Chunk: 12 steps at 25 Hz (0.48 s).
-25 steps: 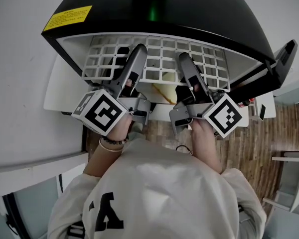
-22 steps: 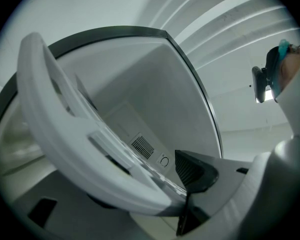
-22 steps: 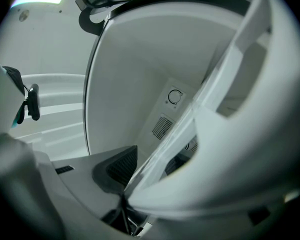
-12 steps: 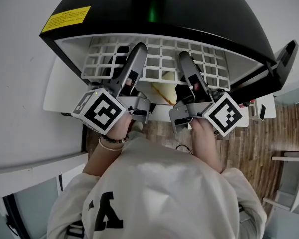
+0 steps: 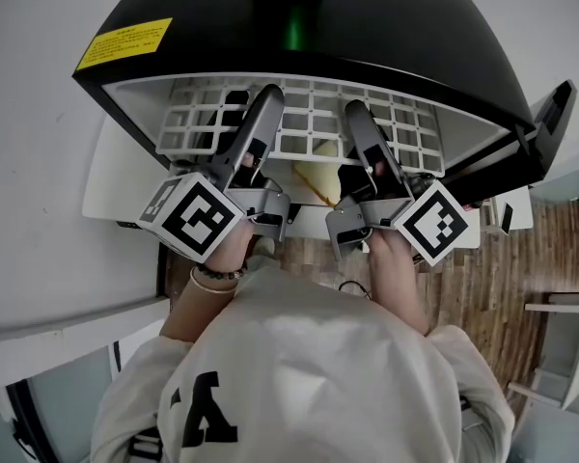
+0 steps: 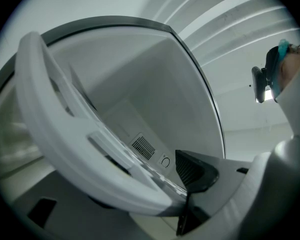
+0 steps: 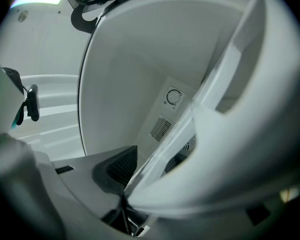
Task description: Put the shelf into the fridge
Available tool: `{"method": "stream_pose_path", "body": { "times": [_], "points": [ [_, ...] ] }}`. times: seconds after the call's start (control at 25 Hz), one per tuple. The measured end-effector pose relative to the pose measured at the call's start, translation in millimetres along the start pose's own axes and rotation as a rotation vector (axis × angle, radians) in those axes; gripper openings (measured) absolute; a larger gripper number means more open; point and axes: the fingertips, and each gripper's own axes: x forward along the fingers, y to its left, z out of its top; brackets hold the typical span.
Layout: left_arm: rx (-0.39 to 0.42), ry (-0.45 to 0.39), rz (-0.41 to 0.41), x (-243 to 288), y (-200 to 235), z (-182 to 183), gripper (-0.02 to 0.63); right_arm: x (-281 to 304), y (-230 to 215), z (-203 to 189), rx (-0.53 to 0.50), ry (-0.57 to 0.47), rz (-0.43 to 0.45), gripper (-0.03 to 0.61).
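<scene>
The white grid shelf (image 5: 314, 133) lies level, partly inside the fridge (image 5: 396, 37), with its long axis across the opening and its front part projecting out. My left gripper (image 5: 268, 99) and right gripper (image 5: 357, 114) are each pinched on it, side by side. The shelf runs straight ahead of both toward the fridge's back wall. Both are equally near, so I judge an even push is needed.

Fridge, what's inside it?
The white shelf, clamped by the left tongs and right tongs; a dial and vent on the back wall. Anything under the shelf is mostly hidden.
</scene>
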Motion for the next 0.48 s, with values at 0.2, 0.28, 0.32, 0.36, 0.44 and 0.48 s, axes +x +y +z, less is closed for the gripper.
{"method": "stream_pose_path", "body": {
  "times": [0.2,0.28,0.32,0.36,0.44,0.48],
  "points": [
    [0.004,0.0,0.002,-0.3,-0.7,1.0,0.29,0.2,0.3,0.4,0.006,0.002,-0.002,0.166],
    [0.005,0.001,0.002,0.0,-0.5,0.6,0.29,0.6,0.2,0.6,0.004,0.003,0.0,0.167],
    [0.005,0.001,0.001,0.1,-0.5,0.5,0.29,0.8,0.3,0.8,0.002,0.002,0.002,0.167],
    [0.005,0.002,0.0,0.2,-0.6,0.5,0.29,0.8,0.3,0.9,0.002,0.002,0.002,0.166],
    [0.005,0.003,-0.002,0.6,-0.8,0.6,0.291,0.9,-0.2,1.1,0.005,0.001,-0.001,0.167],
    [0.004,0.003,-0.002,0.8,-0.9,0.5,0.291,0.7,-0.5,1.2,0.007,0.001,-0.003,0.166]
  ]
}}
